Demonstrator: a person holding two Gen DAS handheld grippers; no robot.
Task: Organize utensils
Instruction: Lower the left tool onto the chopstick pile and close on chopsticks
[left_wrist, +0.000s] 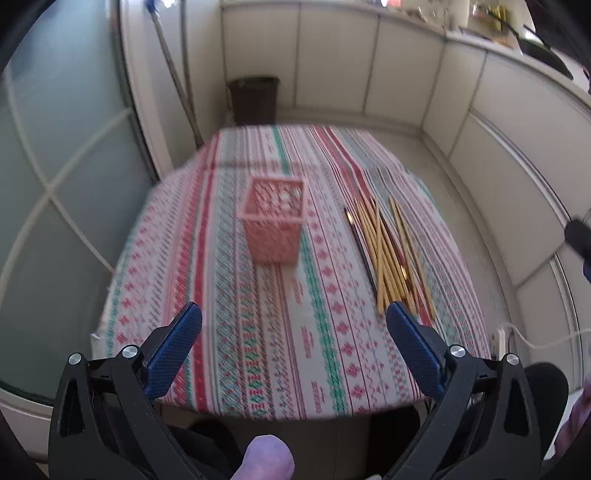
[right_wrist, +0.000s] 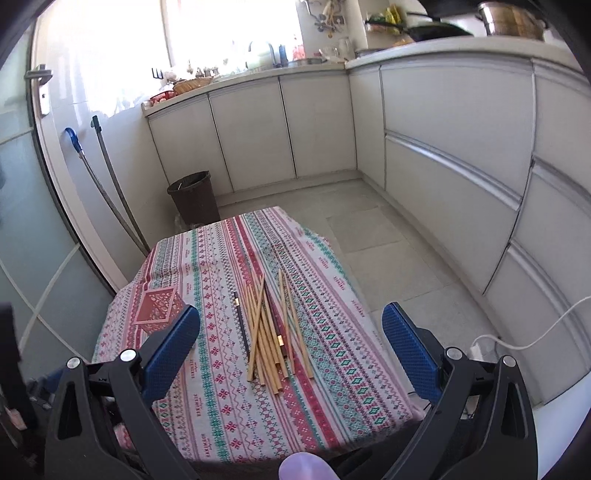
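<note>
A pink perforated utensil holder (left_wrist: 274, 218) stands upright and empty on the patterned tablecloth (left_wrist: 258, 332). To its right lies a loose pile of bamboo chopsticks (left_wrist: 391, 254) with a dark chopstick (left_wrist: 360, 243) alongside. My left gripper (left_wrist: 294, 317) hovers open above the near part of the table, holding nothing. In the right wrist view the holder (right_wrist: 159, 310) sits at the left and the chopsticks (right_wrist: 271, 332) lie ahead in the middle. My right gripper (right_wrist: 291, 317) is open and empty, above the table's near edge.
A small table covered by the tablecloth (right_wrist: 332, 362) stands in a kitchen. A dark waste bin (right_wrist: 194, 197) and two mop handles (right_wrist: 110, 184) are behind it. White cabinets (right_wrist: 443, 147) line the back and right. A white power strip and cable (right_wrist: 491, 341) lie on the floor at right.
</note>
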